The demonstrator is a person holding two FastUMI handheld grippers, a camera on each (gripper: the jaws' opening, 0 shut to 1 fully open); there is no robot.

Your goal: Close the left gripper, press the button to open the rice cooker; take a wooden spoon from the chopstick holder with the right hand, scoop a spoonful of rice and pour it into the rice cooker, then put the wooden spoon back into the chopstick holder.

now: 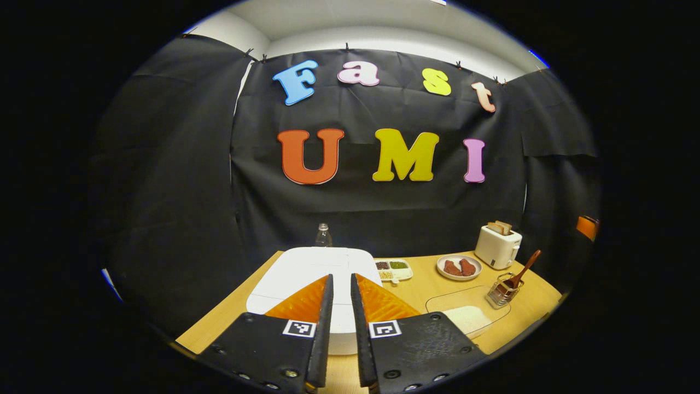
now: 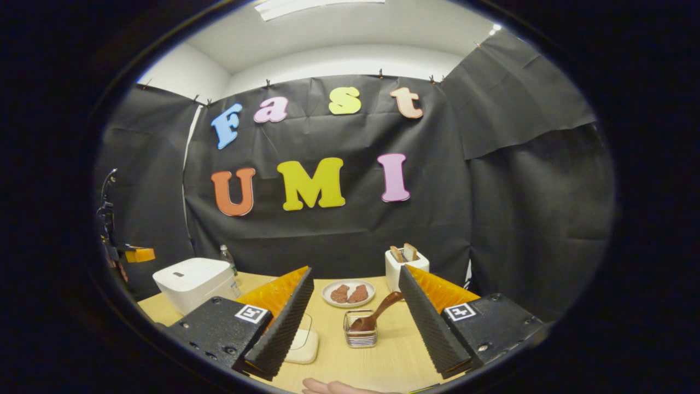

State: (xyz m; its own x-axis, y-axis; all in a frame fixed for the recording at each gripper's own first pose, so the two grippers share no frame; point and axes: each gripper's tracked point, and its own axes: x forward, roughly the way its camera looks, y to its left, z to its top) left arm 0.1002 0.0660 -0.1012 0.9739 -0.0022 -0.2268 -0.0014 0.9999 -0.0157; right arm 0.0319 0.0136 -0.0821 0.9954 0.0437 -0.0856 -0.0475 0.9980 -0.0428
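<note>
The white rice cooker (image 1: 306, 271) stands with its lid down at the table's left, directly beyond my left gripper (image 1: 340, 279). That gripper hovers over the cooker's near edge, its fingers drawn together to a narrow slit with nothing held. A wooden spoon (image 1: 525, 269) leans in the wire chopstick holder (image 1: 502, 293) on the right. A clear dish of rice (image 1: 470, 317) lies in front of the holder. My right gripper (image 2: 355, 271) is open and empty, above the holder (image 2: 361, 331) and the spoon (image 2: 383, 306). The cooker (image 2: 191, 282) is to its left.
A white toaster (image 1: 497, 246) with bread stands at the back right, and a plate of meat (image 1: 459, 267) lies beside it. A divided tray of grains (image 1: 395, 268) and a water bottle (image 1: 323, 235) sit behind the cooker. A hand (image 2: 333, 387) rests at the table's near edge.
</note>
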